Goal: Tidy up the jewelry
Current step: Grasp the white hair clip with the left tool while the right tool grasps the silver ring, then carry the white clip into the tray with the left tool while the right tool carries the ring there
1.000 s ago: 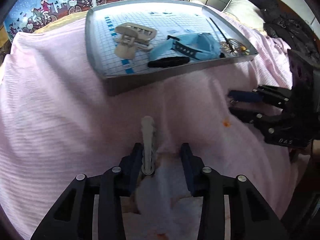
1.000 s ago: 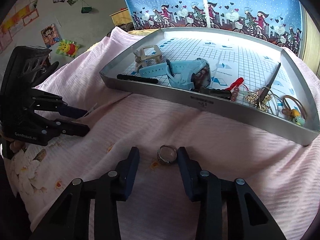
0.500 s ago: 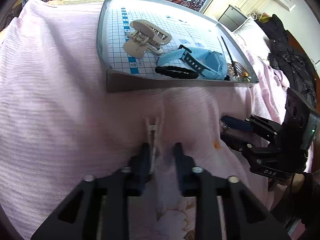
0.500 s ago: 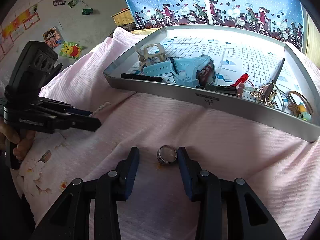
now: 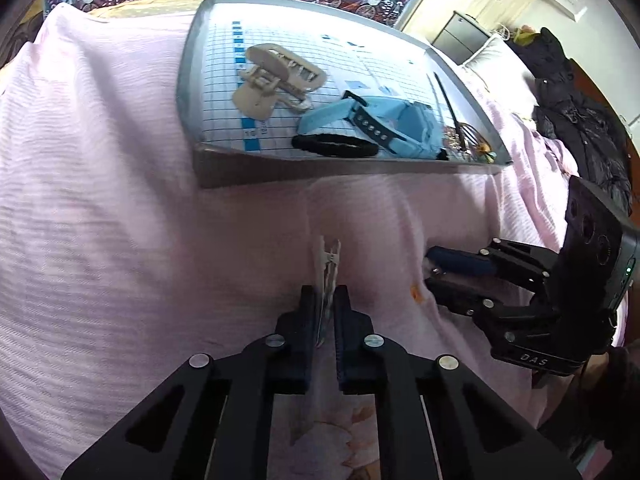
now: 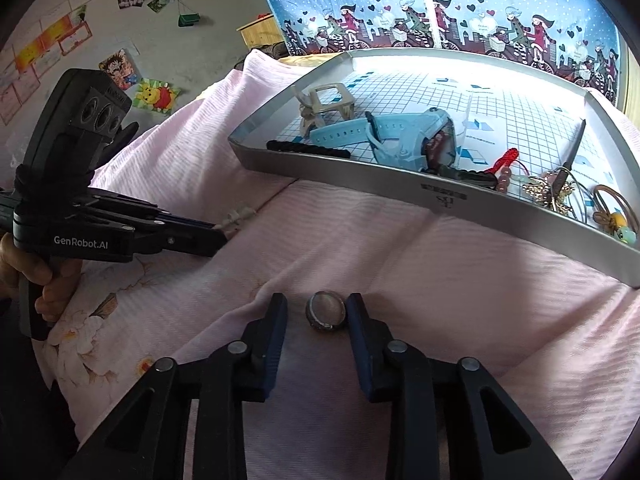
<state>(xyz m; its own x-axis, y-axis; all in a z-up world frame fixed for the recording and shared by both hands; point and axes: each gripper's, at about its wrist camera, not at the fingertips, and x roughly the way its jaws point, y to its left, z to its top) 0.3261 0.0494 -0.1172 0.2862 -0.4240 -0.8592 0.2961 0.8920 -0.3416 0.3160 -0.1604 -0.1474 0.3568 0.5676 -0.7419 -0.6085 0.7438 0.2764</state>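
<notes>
"GenRobot.AI" marks the left hand-held gripper (image 5: pixel 324 300), clamped on a pale clip (image 5: pixel 328 264) whose long axis points far toward the tray (image 5: pixel 320 168). The right hand-held gripper (image 6: pixel 316 314), marked "DAS", gapes around a ring (image 6: pixel 325 312).

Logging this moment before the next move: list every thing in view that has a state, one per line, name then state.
left gripper: shut on the clear hair clip, above the blanket.
clear hair clip: pinched, tip sticking forward.
right gripper: open, fingers either side of the ring.
ring: lying on the pink blanket, ungrasped.
tray: holding the blue watch and beige claw clip.
</notes>
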